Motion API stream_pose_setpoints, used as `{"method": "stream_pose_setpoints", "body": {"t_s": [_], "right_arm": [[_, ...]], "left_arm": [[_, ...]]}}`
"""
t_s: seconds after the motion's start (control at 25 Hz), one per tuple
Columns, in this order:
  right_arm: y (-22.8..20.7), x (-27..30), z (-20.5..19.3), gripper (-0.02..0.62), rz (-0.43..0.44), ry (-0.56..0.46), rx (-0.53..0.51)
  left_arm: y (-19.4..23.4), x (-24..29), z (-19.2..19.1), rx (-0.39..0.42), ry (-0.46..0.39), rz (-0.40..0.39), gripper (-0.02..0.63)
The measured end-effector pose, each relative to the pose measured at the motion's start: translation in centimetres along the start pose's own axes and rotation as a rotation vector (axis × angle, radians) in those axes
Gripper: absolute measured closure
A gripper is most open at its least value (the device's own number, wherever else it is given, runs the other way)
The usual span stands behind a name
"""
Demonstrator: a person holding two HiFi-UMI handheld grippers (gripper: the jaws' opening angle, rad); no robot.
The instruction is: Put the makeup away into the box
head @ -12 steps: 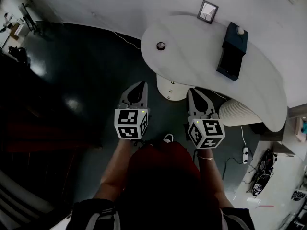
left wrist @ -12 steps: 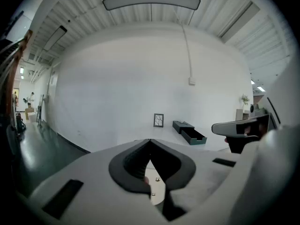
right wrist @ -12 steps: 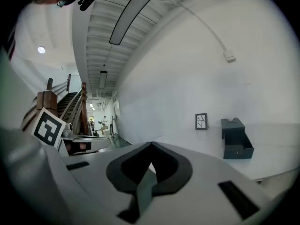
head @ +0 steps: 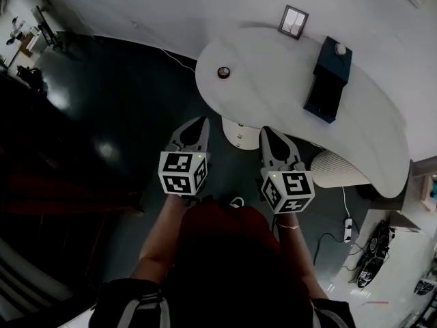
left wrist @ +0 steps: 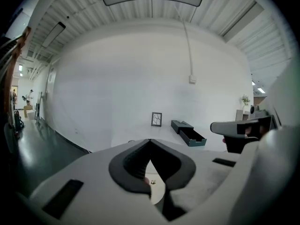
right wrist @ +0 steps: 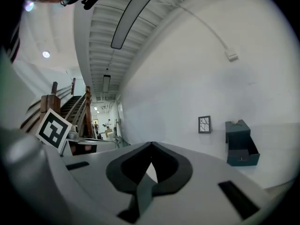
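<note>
The left gripper [head: 201,120] and right gripper [head: 267,130] both have jaws together on nothing, and stand a touch nearer the table [head: 273,94] than a moment ago. The makeup [head: 223,72], small and round, lies near the table's left edge at 12 o'clock from the grippers. The box [head: 329,80] lies well apart from it at 2 o'clock, a frame [head: 293,21] beyond at 1 o'clock.

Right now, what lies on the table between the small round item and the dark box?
Nothing: the head view shows bare white tabletop between the small round item and the dark box. The picture frame stands off that line.
</note>
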State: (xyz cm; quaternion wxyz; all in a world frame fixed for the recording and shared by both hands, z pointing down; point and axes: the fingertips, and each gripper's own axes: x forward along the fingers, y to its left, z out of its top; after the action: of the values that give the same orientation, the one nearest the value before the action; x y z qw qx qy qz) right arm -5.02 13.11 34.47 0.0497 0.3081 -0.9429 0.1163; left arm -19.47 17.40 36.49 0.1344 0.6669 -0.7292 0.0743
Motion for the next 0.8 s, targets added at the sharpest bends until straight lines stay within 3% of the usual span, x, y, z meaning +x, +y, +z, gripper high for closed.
{"method": "stream_pose_setpoints", "body": {"t_s": [0.4, 0.8], "right_arm": [[-1.0, 0.4, 0.0, 0.580, -0.015, 0.005, -0.018], [-2.6, 3.3, -1.1, 0.580, -0.024, 0.084, -0.034]], "left_arm": [[-1.1, 1.7, 1.2, 0.071, 0.009, -0.003, 0.573], [0.6, 5.5, -0.1, 0.021, 0.054, 0.023, 0.469]]}}
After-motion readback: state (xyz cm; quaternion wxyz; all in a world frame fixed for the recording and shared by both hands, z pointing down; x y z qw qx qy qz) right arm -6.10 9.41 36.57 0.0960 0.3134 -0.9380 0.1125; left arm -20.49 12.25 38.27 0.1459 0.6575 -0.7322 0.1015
